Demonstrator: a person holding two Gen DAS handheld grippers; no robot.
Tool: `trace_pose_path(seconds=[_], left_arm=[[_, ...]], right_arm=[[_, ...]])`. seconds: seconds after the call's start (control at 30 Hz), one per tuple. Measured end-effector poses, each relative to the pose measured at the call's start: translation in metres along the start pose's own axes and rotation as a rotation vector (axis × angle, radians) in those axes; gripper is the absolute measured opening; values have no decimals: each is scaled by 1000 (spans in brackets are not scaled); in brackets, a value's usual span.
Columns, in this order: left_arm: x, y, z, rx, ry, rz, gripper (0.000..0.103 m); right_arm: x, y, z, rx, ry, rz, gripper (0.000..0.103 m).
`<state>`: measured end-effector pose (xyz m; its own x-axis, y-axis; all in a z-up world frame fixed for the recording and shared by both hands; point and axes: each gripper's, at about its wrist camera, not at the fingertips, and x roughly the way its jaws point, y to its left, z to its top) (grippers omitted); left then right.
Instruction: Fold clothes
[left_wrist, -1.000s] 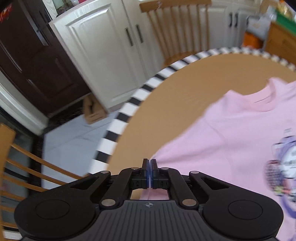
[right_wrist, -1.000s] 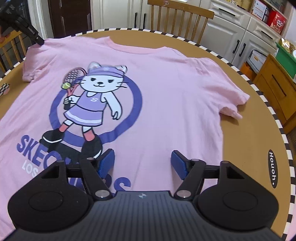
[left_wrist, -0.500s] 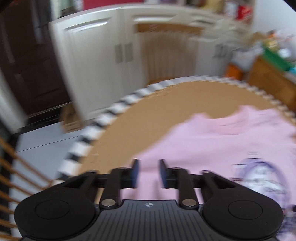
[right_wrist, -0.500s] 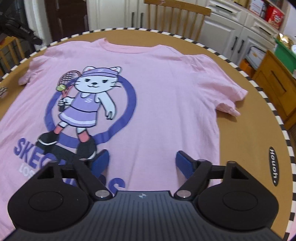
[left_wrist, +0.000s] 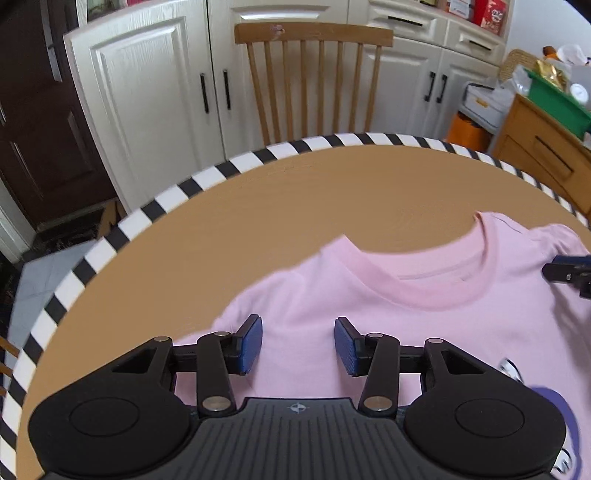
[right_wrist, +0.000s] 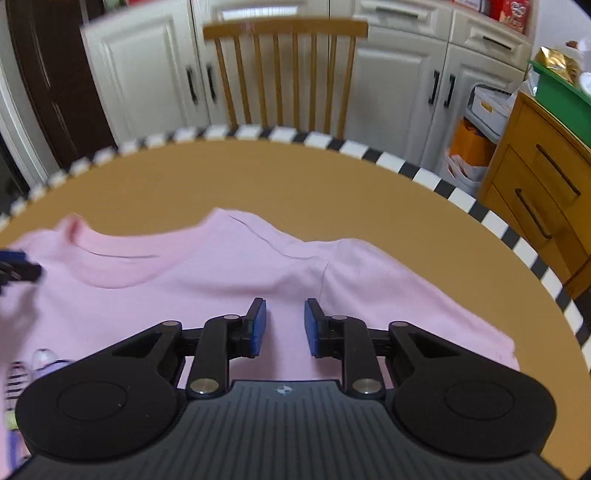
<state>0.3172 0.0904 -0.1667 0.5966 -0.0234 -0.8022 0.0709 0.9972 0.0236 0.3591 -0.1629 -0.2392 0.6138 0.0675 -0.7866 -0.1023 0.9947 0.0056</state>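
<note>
Round wooden table (left_wrist: 295, 192), pink T-shirt (left_wrist: 369, 314) flat (collar up) — left gripper (left_wrist: 298, 343) spreading, right gripper (right_wrist: 285, 326) narrowing, both empty

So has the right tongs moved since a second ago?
Yes. The right tongs went up the pink shirt, from the printed cat to the shoulder near the collar, toward the wooden chair. Its jaws have just been closing, nothing pinched.
</note>
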Motion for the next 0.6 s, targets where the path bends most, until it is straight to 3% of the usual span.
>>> trace_pose_path(seconds=[0.03,0.13,0.17,0.2,0.23,0.27,0.3,0.37,0.4,0.5,0.6], left_arm=[[4,-1,2,3,-13,15,52],[8,-1,8,-27,-43,52,56],[8,-2,10,-27,-54,68,58],[5,-3,11,-21,-59,99,59],[1,-3,12,-16,-65,129,56],[-2,-4,13,-10,-70,159,51],[-11,2,11,-39,-96,182,49],[-38,26,5,-163,-143,130,53],[-51,36,-1,-227,-138,87,53],[-87,45,-27,-320,-89,-46,53],[-110,20,-57,-221,-69,-103,55]], right_arm=[[3,3,4,-28,3,-26,21],[11,0,11,-43,7,-112,34],[14,-5,13,-28,8,-146,49],[16,-11,14,-12,11,-175,53],[16,-18,16,6,23,-183,53],[12,-23,16,9,25,-185,46],[5,-25,14,-4,11,-200,30],[-12,-29,10,-25,-29,-212,26],[-26,-31,5,-14,-64,-164,26],[-61,-19,-23,16,-110,107,26],[-73,12,-53,-68,-103,182,25]])
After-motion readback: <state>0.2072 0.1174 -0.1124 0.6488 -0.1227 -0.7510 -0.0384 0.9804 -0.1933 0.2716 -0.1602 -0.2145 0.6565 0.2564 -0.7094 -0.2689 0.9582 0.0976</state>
